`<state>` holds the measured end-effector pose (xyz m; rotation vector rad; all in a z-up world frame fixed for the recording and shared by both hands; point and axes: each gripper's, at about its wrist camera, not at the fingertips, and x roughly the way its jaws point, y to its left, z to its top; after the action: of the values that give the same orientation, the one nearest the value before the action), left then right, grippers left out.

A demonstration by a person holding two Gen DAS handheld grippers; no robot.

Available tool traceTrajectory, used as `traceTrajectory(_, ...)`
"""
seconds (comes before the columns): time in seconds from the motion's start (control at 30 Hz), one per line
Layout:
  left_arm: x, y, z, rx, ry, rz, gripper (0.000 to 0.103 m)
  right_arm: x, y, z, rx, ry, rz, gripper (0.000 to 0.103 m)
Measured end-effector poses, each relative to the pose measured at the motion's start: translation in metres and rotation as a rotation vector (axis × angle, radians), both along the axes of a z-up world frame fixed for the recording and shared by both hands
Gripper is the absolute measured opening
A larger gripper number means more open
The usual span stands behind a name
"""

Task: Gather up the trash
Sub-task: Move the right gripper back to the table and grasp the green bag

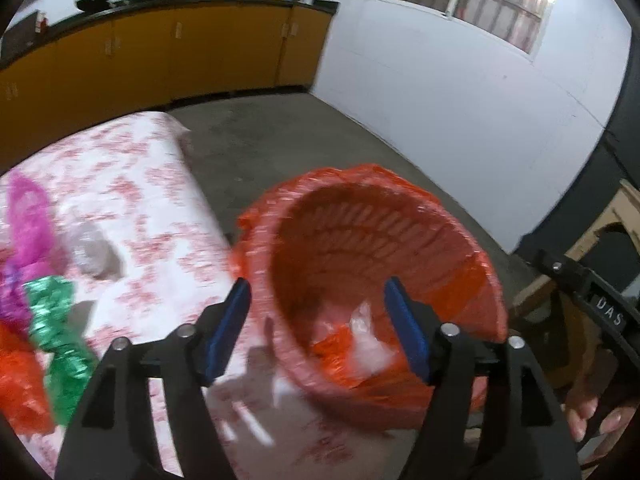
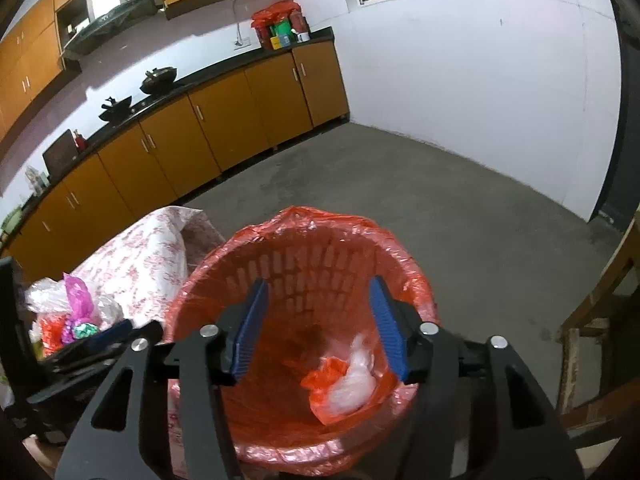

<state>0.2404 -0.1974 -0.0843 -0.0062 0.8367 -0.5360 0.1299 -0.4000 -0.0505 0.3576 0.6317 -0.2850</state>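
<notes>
Grey concrete floor (image 2: 360, 168) is lying around the orange bin (image 2: 304, 256), which is standing just beside the bench (image 1: 132, 184) with a floral cloth. White and orange trash (image 2: 344, 380) is lying inside the bin. Both the left claw (image 1: 320, 328) and the right claw (image 2: 320, 328) are hanging wide open over it, holding nothing. Only the left view is showing green wrapping (image 1: 52, 320) and the letters "DAS" on the right tool.

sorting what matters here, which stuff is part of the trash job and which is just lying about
Job: bin, scraps in bin, pink bag, green wrapper, clear bag.

Lying about: pans, counter jars, wooden chair.
</notes>
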Motion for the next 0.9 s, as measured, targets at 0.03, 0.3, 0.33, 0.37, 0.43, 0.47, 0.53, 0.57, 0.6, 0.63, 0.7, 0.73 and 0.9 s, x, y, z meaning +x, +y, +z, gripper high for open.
traceTrajectory(0.03, -0.001, 0.005, 0.001, 0.011, -0.011, 0.017, 0.073, -0.001, 0.002, 0.0, -0.018, 0.001, -0.003, 0.055)
traceTrajectory(0.3, -0.031, 0.069, 0.017, 0.102, -0.129, 0.186, 0.078, -0.001, 0.03, 0.009, -0.09, -0.017, 0.036, 0.055)
traceTrajectory(0.33, -0.035, 0.078, 0.019, 0.108, -0.143, 0.207, 0.079, -0.001, 0.035, 0.01, -0.093, -0.02, 0.047, 0.055)
traceTrajectory(0.37, -0.04, 0.09, 0.022, 0.111, -0.158, 0.234, 0.079, 0.001, 0.043, 0.012, -0.096, -0.024, 0.066, 0.055)
traceTrajectory(0.43, -0.048, 0.116, 0.026, 0.117, -0.181, 0.298, 0.08, 0.005, 0.062, 0.014, -0.106, -0.029, 0.113, 0.055)
traceTrajectory(0.47, -0.053, 0.127, 0.029, 0.118, -0.185, 0.324, 0.08, 0.007, 0.07, 0.015, -0.11, -0.029, 0.134, 0.055)
traceTrajectory(0.53, -0.059, 0.151, 0.031, 0.12, -0.195, 0.381, 0.08, 0.012, 0.091, 0.015, -0.117, -0.025, 0.187, 0.055)
traceTrajectory(0.57, -0.063, 0.166, 0.032, 0.126, -0.205, 0.417, 0.081, 0.016, 0.106, 0.015, -0.12, -0.024, 0.222, 0.055)
traceTrajectory(0.6, -0.066, 0.176, 0.033, 0.133, -0.213, 0.444, 0.082, 0.02, 0.119, 0.014, -0.122, -0.023, 0.254, 0.055)
traceTrajectory(0.63, -0.07, 0.192, 0.033, 0.147, -0.224, 0.484, 0.082, 0.022, 0.128, 0.013, -0.122, -0.023, 0.276, 0.055)
traceTrajectory(0.7, -0.074, 0.212, 0.032, 0.165, -0.234, 0.541, 0.084, 0.031, 0.154, 0.01, -0.121, -0.019, 0.336, 0.055)
traceTrajectory(0.73, -0.076, 0.227, 0.03, 0.173, -0.234, 0.576, 0.085, 0.037, 0.17, 0.007, -0.117, -0.013, 0.373, 0.055)
traceTrajectory(0.9, -0.086, 0.273, 0.027, 0.171, -0.221, 0.693, 0.087, 0.062, 0.222, -0.008, -0.094, 0.023, 0.49, 0.049)
